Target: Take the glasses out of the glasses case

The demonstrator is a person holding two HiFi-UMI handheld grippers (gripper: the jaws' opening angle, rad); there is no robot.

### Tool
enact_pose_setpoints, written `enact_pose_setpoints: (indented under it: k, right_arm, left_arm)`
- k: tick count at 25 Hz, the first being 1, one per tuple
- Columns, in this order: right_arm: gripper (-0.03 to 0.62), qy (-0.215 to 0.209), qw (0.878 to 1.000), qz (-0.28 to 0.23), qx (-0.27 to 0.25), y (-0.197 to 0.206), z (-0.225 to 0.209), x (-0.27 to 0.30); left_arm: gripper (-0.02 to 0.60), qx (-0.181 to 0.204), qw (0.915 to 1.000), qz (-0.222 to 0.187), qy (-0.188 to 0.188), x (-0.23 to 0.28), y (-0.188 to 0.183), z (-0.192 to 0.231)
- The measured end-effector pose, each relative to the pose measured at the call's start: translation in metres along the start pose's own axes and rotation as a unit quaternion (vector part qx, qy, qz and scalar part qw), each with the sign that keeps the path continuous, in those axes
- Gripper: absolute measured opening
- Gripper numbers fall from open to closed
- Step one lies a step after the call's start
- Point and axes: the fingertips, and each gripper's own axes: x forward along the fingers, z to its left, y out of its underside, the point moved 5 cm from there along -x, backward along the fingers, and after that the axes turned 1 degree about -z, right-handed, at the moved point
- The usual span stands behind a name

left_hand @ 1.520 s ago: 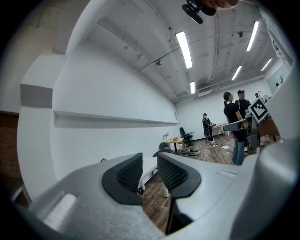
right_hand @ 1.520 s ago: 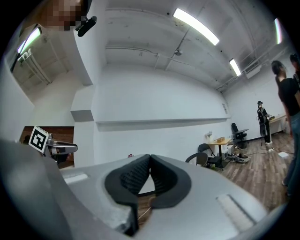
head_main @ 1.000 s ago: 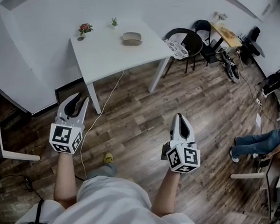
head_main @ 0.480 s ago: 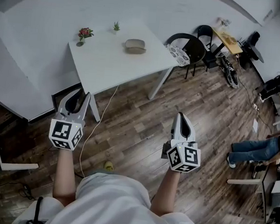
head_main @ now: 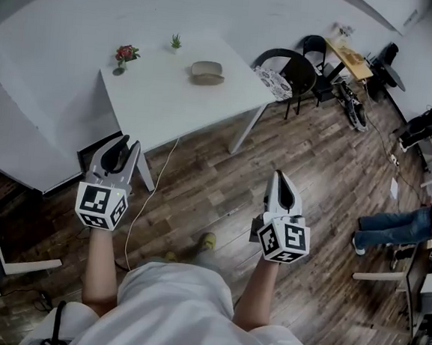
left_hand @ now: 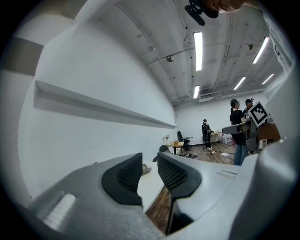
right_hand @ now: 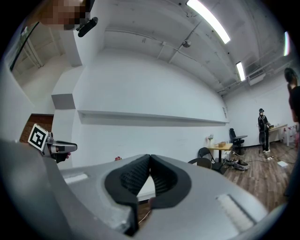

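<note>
On the table (head_main: 162, 99) lies the glasses case (head_main: 207, 72), clear overhead only; left gripper (left_hand: 149, 164) narrowly apart, right gripper (right_hand: 150, 161) closed.

left gripper (head_main: 127, 145): pale grey shell, dark inside the claw
right gripper (head_main: 279, 175): same pale grey shell
pads (left_hand: 174, 174): black, cross-hatched rubber
marker cubes (head_main: 102, 205): white with black square codes
top (head_main: 181, 308): white, loose
shoe (head_main: 207, 240): yellowish

Bright ceiling striplights, fisheye-warped edges
</note>
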Motion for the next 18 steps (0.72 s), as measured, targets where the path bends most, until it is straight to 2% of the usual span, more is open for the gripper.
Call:
enact_pose_setpoints:
  k: [11, 18]
  right_arm:
    - [0.003, -0.007, 1.0, -0.008, 0.016, 0.012, -0.033, 0.058]
    - [0.003, -0.012, 1.0, -0.004, 0.025, 0.018, -0.081, 0.12]
  left_arm:
    - [0.109, 0.009, 0.9999, 0.005, -0.007, 0.056, 0.011, 0.005]
    - [0.109, 0.015, 0.9998, 0.012, -0.011, 0.131, 0.012, 0.003]
